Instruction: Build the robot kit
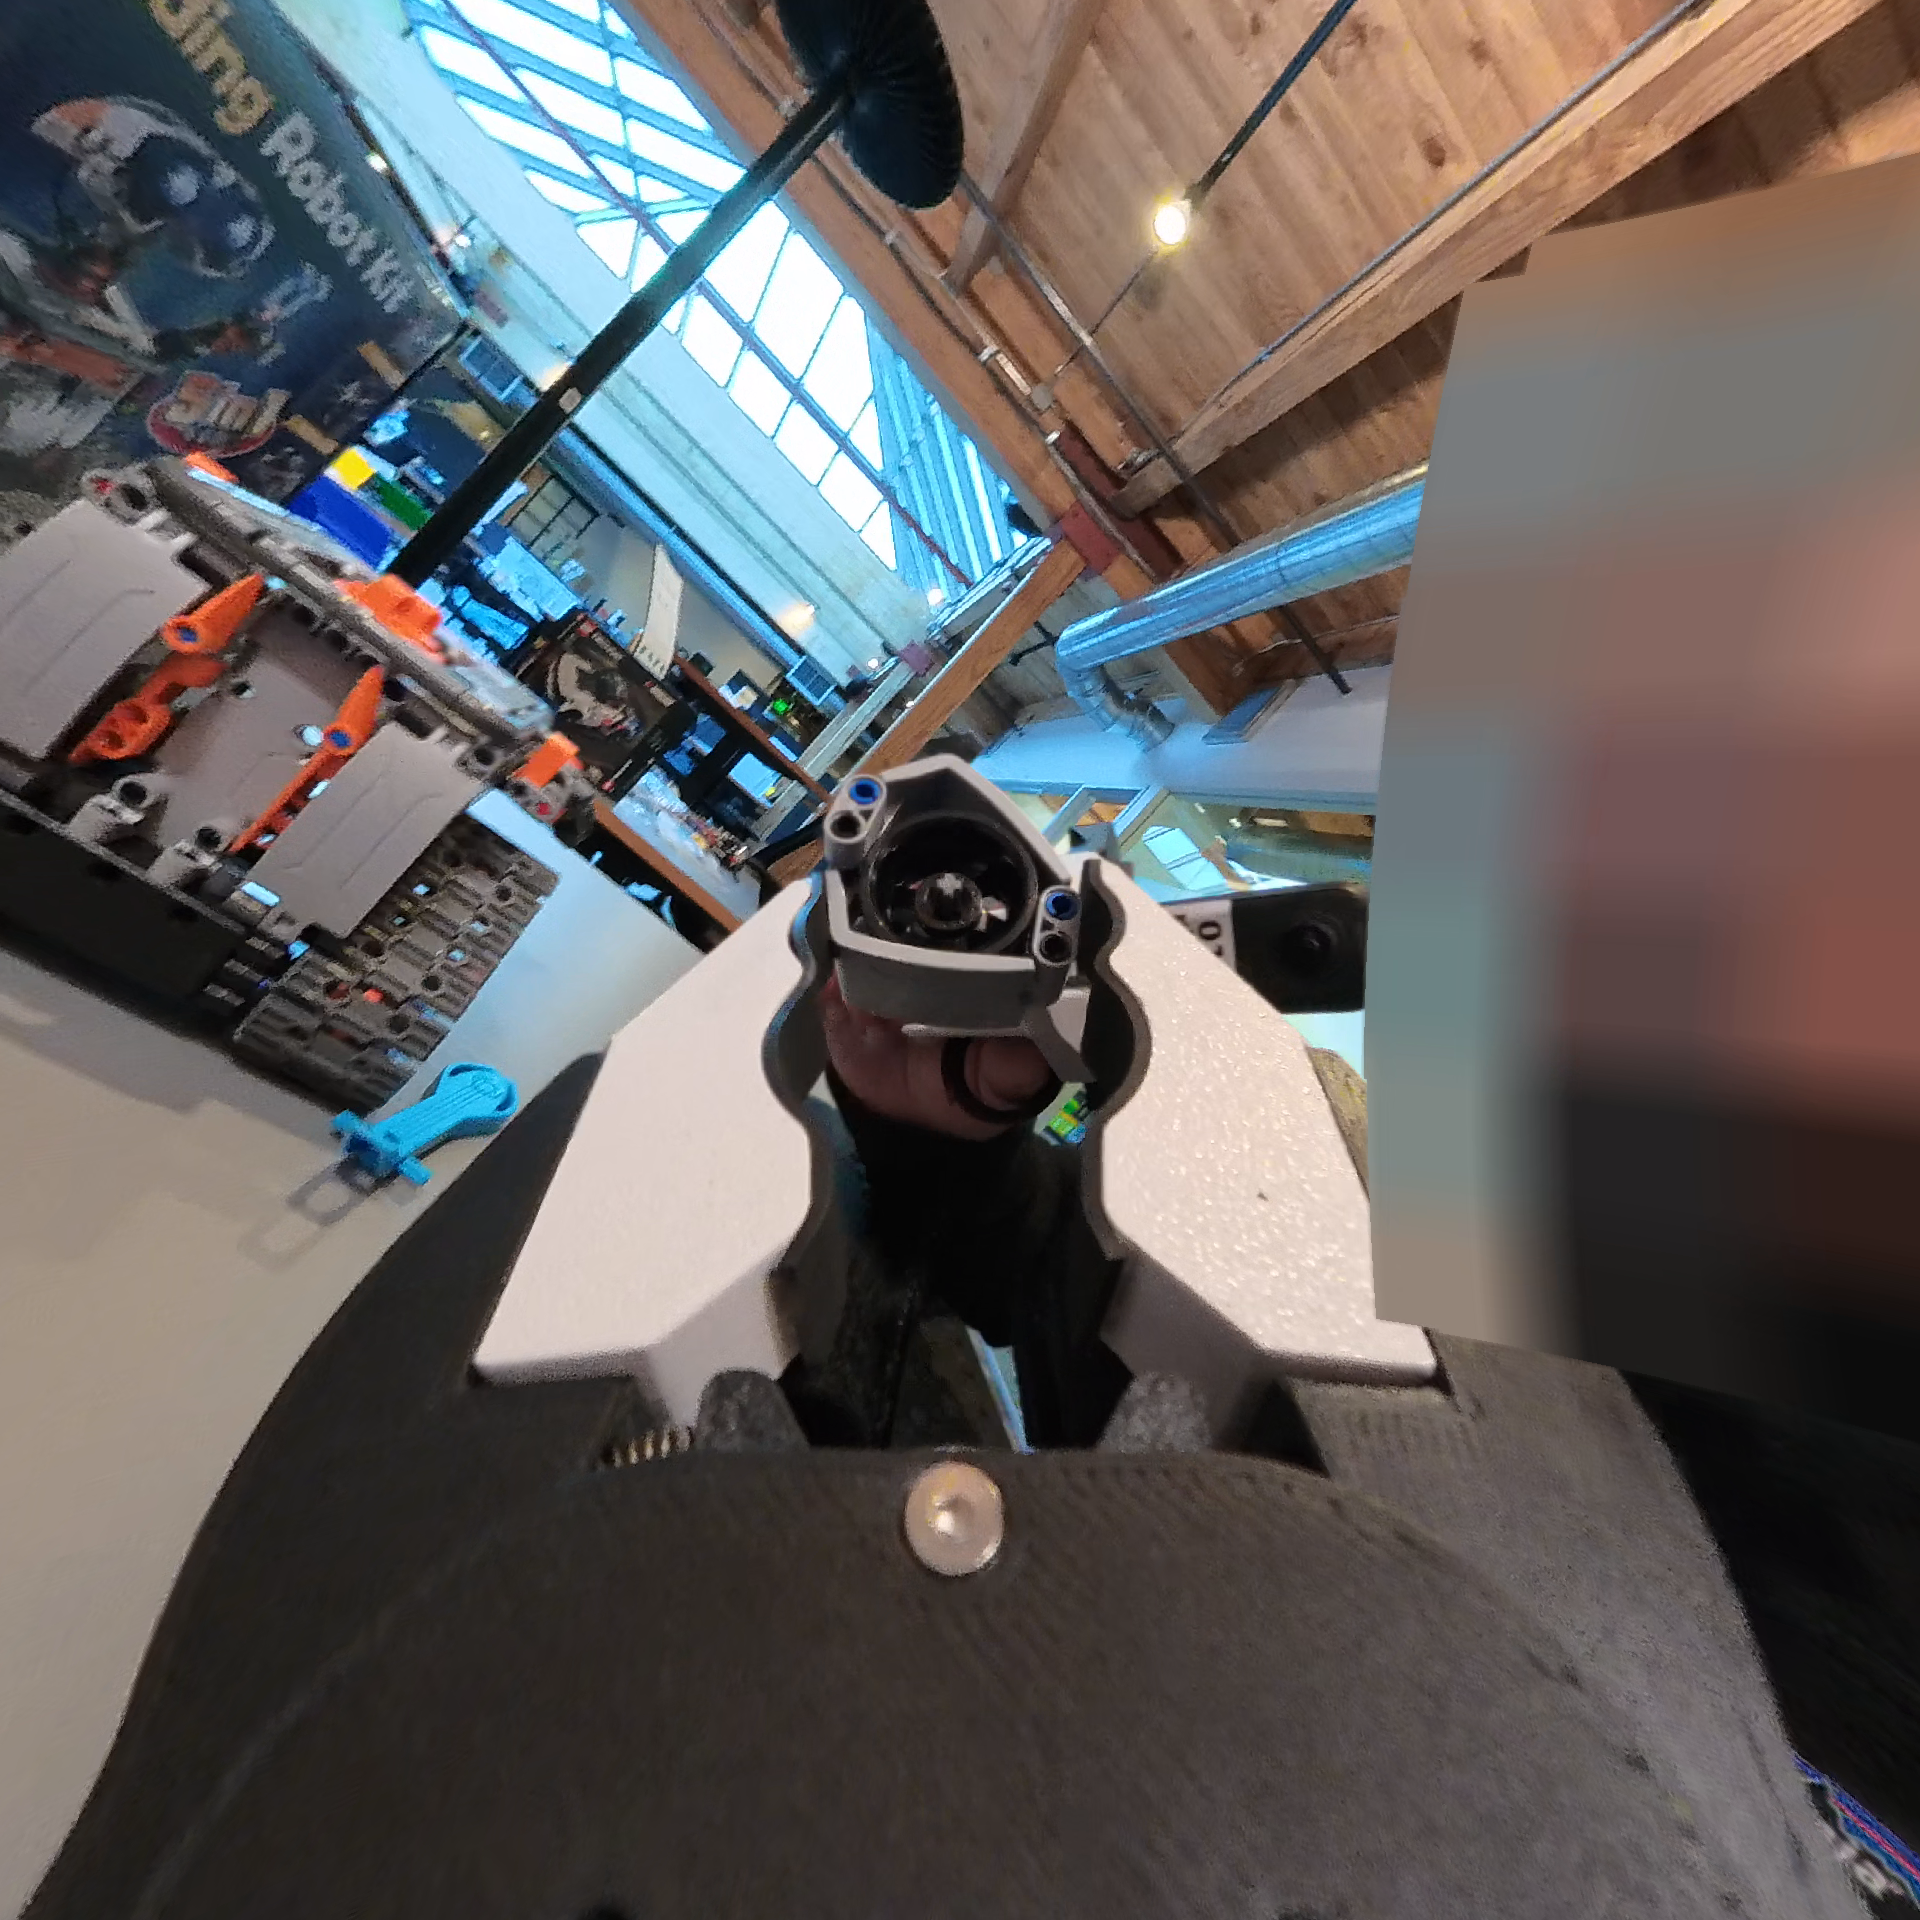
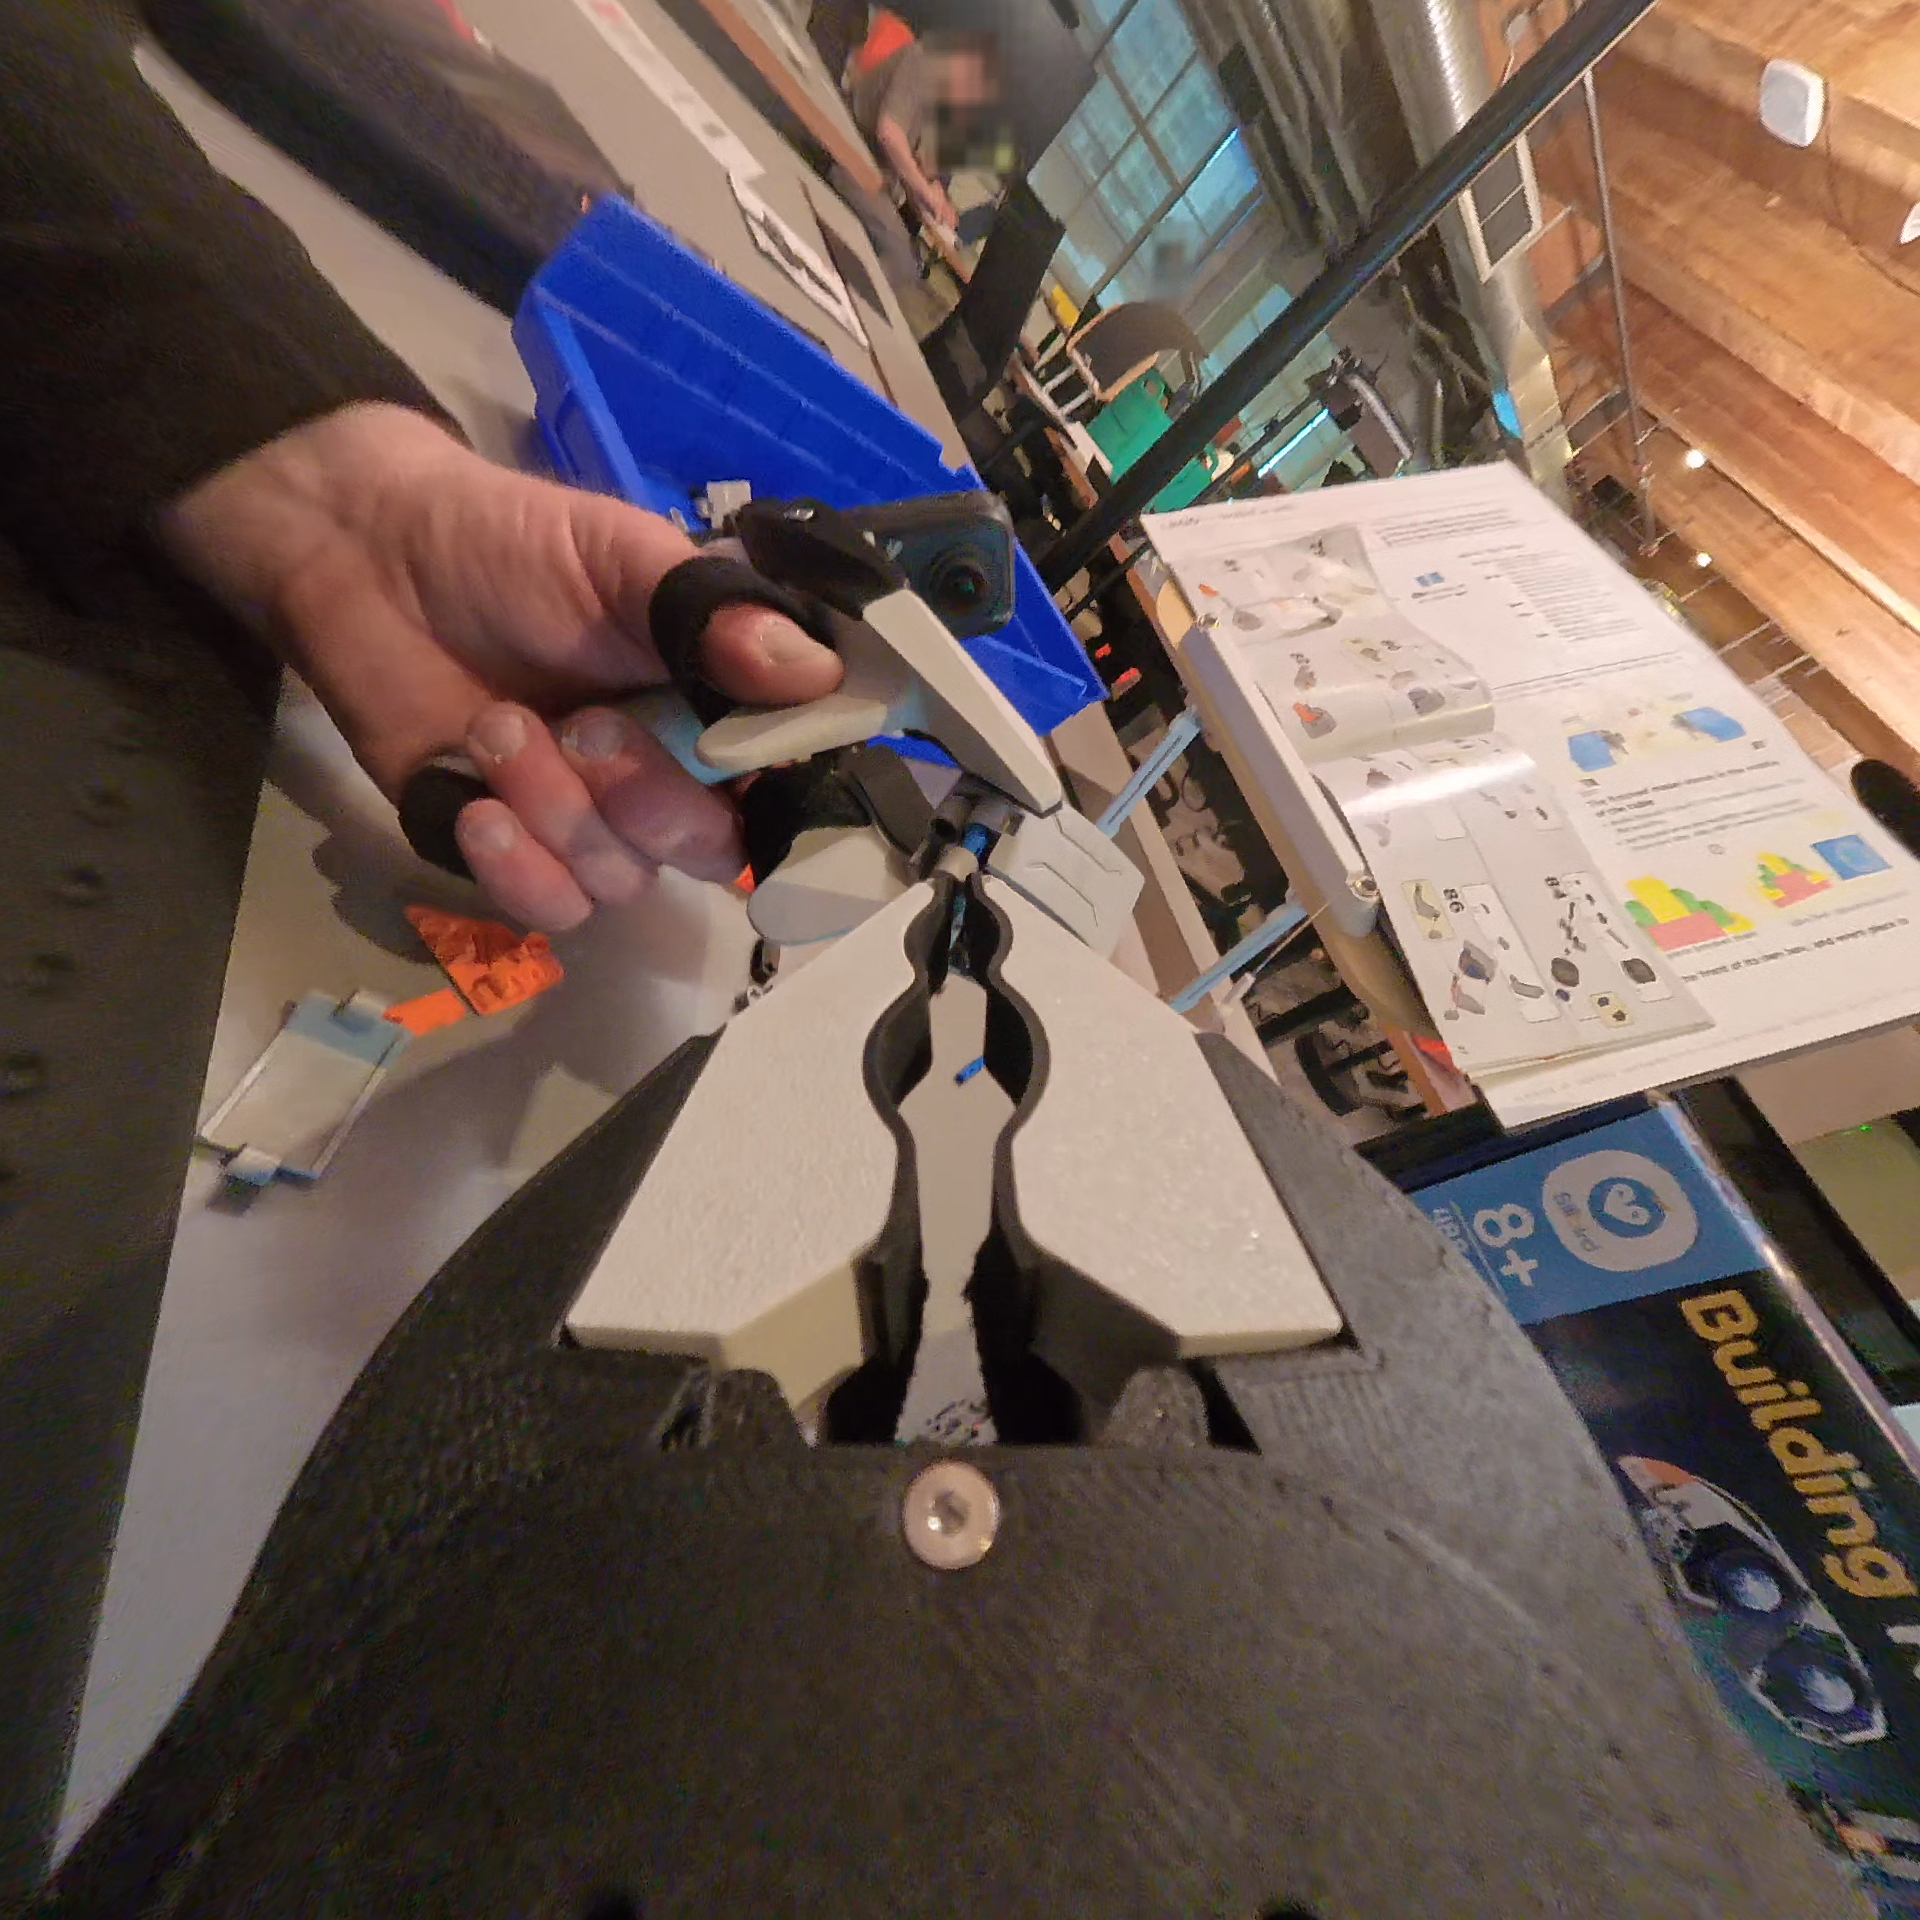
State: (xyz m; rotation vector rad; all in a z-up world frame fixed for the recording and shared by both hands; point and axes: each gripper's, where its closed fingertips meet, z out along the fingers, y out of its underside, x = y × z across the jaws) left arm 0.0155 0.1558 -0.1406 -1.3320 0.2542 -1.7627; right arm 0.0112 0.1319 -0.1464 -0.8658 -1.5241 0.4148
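- The left gripper is lifted off the surface, and its jaws are clamped on a grey housing piece with a dark round bore in its middle and blue pins at two of its corners.
- Seen from the right wrist view, the same left gripper is held in a hand with black loops round the thumb and one finger; the grey housing piece sits at its tips.
- The right gripper has its jaws nearly together, pinching a thin dark part at their very tips, right up against the housing piece. What the thin part is, I cannot make out.
- Beyond the hand, a blue bin stands on the grey surface.
- Near the hand lie an orange piece and a flat grey panel, apart from each other.
- To the right, an open instruction booklet leans on a stand, with a dark printed box below it.
- In the left wrist view, a partly built model of grey panels, orange levers and dark tracks stands on the pale surface.
- A light blue tool lies just in front of the model, not touching it.
- A printed box stands behind the model.
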